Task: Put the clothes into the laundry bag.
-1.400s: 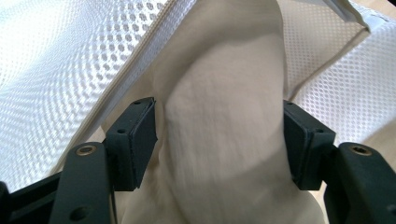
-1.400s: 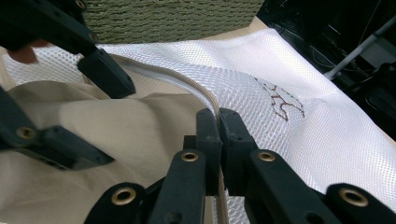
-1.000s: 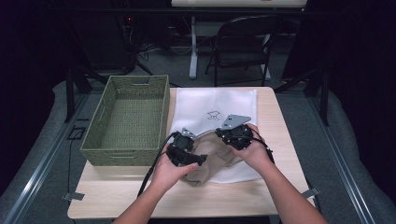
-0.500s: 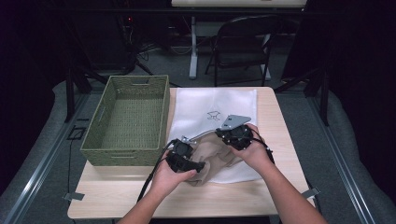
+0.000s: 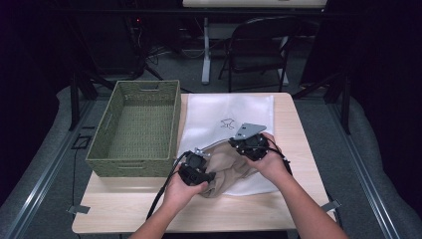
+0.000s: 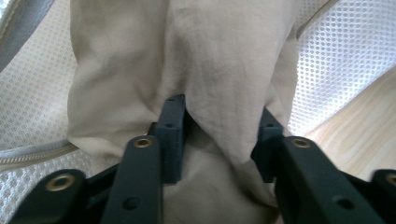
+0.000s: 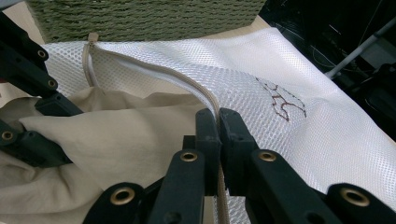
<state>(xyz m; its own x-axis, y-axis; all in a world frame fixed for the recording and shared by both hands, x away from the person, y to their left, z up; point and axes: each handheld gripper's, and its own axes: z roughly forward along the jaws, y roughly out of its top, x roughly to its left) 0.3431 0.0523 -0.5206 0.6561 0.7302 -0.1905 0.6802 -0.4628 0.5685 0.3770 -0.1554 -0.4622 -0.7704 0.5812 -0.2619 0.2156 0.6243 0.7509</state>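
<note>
Here the left gripper (image 6: pixel 217 140), jaws just closing, pinches the beige cloth (image 6: pixel 187 60) at the mesh bag's (image 7: pixel 289 140) mouth; the right gripper (image 7: pixel 218 122) clamps its zipper edge (image 7: pixel 196 91), the cloth's far end hidden inside

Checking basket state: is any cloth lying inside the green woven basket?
No, the green woven basket holds nothing; the beige cloth lies beside it.
</note>
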